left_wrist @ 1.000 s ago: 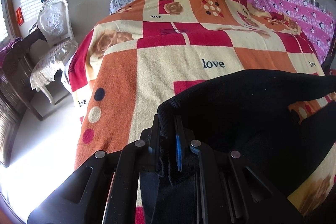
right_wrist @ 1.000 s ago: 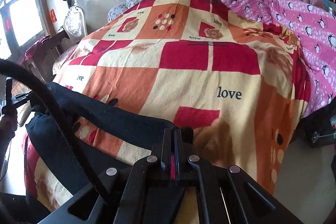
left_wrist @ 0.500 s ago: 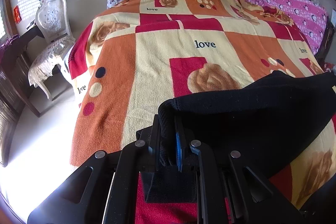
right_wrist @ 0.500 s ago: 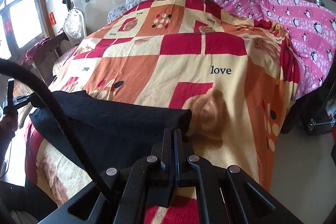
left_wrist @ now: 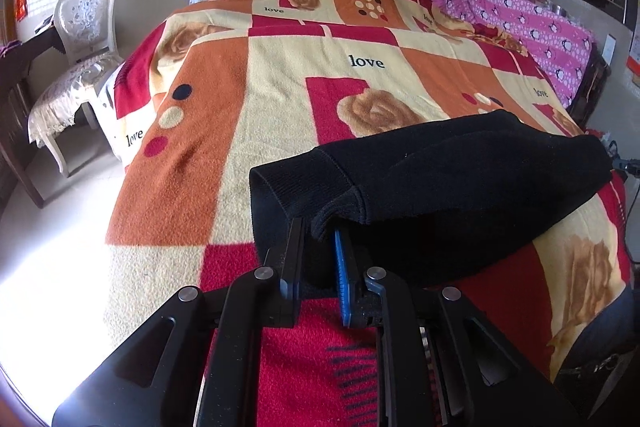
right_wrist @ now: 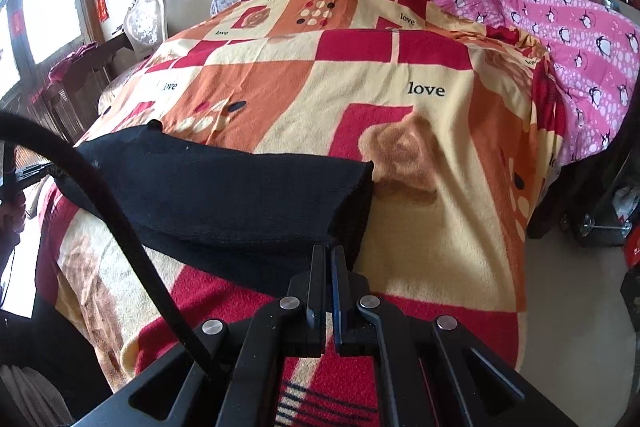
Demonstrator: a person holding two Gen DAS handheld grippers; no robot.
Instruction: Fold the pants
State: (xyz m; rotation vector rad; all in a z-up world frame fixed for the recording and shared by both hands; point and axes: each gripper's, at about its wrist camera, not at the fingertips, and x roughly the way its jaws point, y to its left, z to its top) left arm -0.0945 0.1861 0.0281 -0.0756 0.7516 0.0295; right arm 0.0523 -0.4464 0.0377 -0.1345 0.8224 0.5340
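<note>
The black pants (left_wrist: 460, 167) lie folded across the near end of the bed, on a patchwork blanket (left_wrist: 280, 95) of red, orange and cream squares printed with roses and the word "love". In the left wrist view the ribbed cuff end sits at the near left, draped over the tips of the left gripper (left_wrist: 320, 247); its two fingers stand parted with a bunch of the black fabric between them, the blue pad of the right finger (left_wrist: 343, 267) showing, so the cloth sits loosely there rather than pinched. In the right wrist view the right gripper (right_wrist: 327, 259) has its fingers nearly together at the near right corner of the pants (right_wrist: 224, 199); whether a thin edge of fabric is caught between them I cannot tell. A black cable (right_wrist: 120, 227) crosses the left of that view. A pink penguin-print quilt (right_wrist: 576, 39) lies along the far right, and a white chair (left_wrist: 76, 39) stands at the far left
</note>
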